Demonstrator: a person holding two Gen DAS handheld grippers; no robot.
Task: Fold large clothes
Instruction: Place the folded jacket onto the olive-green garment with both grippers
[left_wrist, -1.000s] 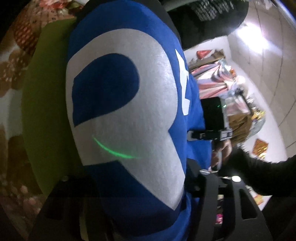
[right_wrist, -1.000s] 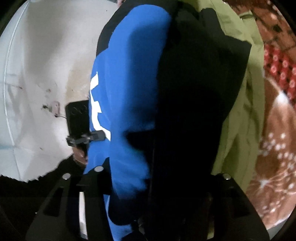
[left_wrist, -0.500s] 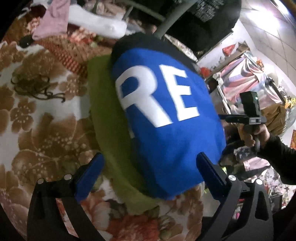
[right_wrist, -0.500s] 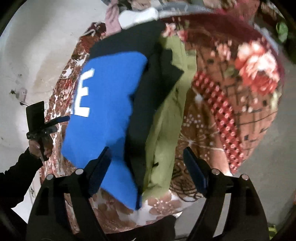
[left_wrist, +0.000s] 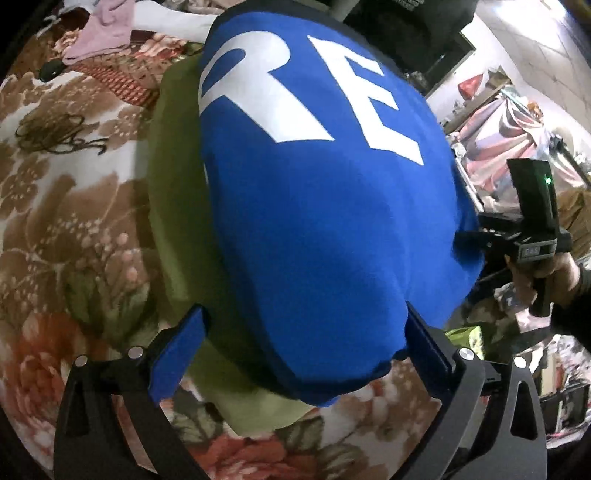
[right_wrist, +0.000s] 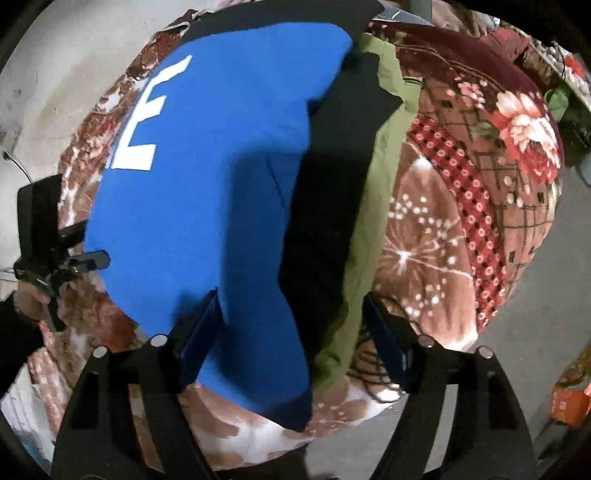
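My left tool (left_wrist: 301, 345) is spread wide, blue pads either side of the near edge of the blue shirt (left_wrist: 325, 221), nothing pinched. Shirt lies folded w/ white "RE" letters (left_wrist: 306, 96) facing up, black trim showing along its bottom edge. It sits on top of an olive-green garment (left_wrist: 173, 206), which sticks out on the left & at the near corner. Both rest on a floral blanket (left_wrist: 62, 229) in brown, white & red.

My right tool (right_wrist: 291, 341) is also spread, pads apart at the shirt's (right_wrist: 192, 206) near end; blue cloth runs down between them but they aren't closed on it. From this side a black layer (right_wrist: 325, 206) shows beside the blue, then the olive garment (right_wrist: 373, 221), then blanket (right_wrist: 443, 236).

Other tool visible in each view: right one (left_wrist: 532, 236) at the shirt's far side edge, left one (right_wrist: 55, 254) by the opposite edge. Pink cloth (left_wrist: 103, 40) lies far back on the blanket.
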